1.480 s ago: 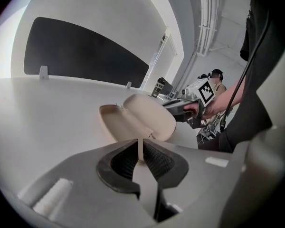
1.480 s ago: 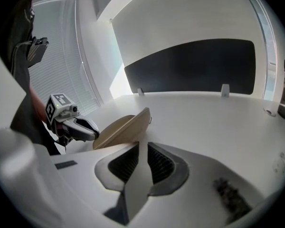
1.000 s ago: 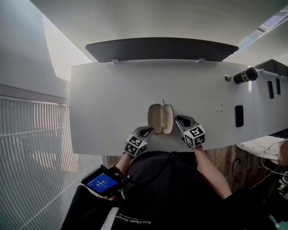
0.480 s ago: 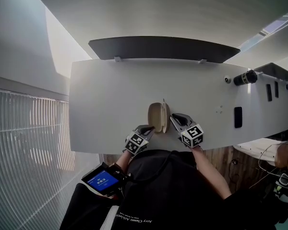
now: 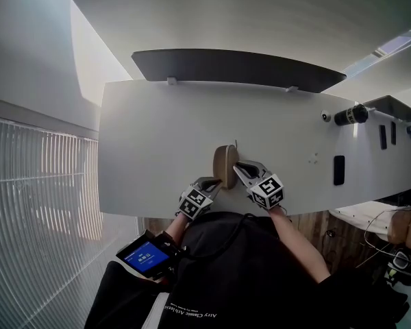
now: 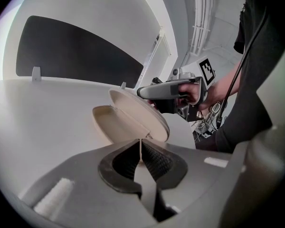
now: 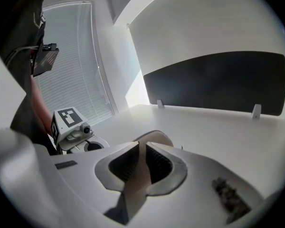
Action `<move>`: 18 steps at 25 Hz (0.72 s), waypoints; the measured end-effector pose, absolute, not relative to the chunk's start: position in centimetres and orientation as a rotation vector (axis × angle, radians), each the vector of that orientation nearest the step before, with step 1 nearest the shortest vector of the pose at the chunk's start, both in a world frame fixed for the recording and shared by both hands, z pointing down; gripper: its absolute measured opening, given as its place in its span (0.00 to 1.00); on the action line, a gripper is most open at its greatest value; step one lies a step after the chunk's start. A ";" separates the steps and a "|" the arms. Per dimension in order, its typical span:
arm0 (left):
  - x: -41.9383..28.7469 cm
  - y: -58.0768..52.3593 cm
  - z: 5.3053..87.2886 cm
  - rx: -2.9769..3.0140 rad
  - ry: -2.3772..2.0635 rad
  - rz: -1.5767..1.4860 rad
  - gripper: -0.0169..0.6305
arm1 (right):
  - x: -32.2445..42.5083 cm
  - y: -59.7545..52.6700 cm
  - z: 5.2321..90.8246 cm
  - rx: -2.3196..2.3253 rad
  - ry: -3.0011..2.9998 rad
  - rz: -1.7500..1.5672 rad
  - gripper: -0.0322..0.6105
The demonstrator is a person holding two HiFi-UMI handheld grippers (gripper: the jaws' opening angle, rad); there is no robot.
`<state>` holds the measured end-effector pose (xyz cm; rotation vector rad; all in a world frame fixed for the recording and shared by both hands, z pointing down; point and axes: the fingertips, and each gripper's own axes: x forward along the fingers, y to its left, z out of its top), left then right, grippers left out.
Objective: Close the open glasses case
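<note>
At the near edge of the white table (image 5: 157, 136), dead centre in front of me, the glasses case (image 5: 225, 165) is coming together. A second ago it lay splayed flat, both tan halves side by side. Half a second ago the right half was standing up. Now, from the head view, it reads as a single oval, with the lid swung over onto the left half.

It is not shut, though. In the left gripper view the lid (image 6: 140, 113) hangs tilted above the base (image 6: 109, 123), hinged on the far side, with a wedge of gap open toward my camera.

The right gripper (image 5: 240, 166) has travelled leftward with the lid. Its fingers are drawn together, holding nothing, with the tips right at the lid's outer face. I see that same gripper (image 6: 149, 93) side-on from the left camera, reaching in just above the lid's raised edge. In its own view, the right gripper (image 7: 140, 144) shows only a narrow slit between the pads, and the curved top of the case (image 7: 156, 137) rises just beyond.

The left gripper (image 5: 214, 182) has hardly budged, parked just beside the case's near left end. In its own view its jaws (image 6: 141, 141) are pressed tip to tip and grip nothing. I cannot tell whether it touches the base.

The dark panel (image 5: 233, 67) behind the table sits slightly lower in frame than before.
</note>
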<state>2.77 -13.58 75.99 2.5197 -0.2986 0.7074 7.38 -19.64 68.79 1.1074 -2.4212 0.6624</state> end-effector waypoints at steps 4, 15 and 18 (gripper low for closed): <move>2.4 -13.8 75.8 2.507 -0.314 0.696 0.06 | 6.3 -19.9 68.8 1.057 -2.428 0.658 0.13; 1.1 -14.6 75.9 2.472 -0.351 0.676 0.06 | 3.9 -20.4 69.6 0.963 -2.426 0.641 0.13; 0.8 -14.8 75.9 2.466 -0.358 0.676 0.07 | 3.8 -20.5 70.0 0.945 -2.421 0.634 0.13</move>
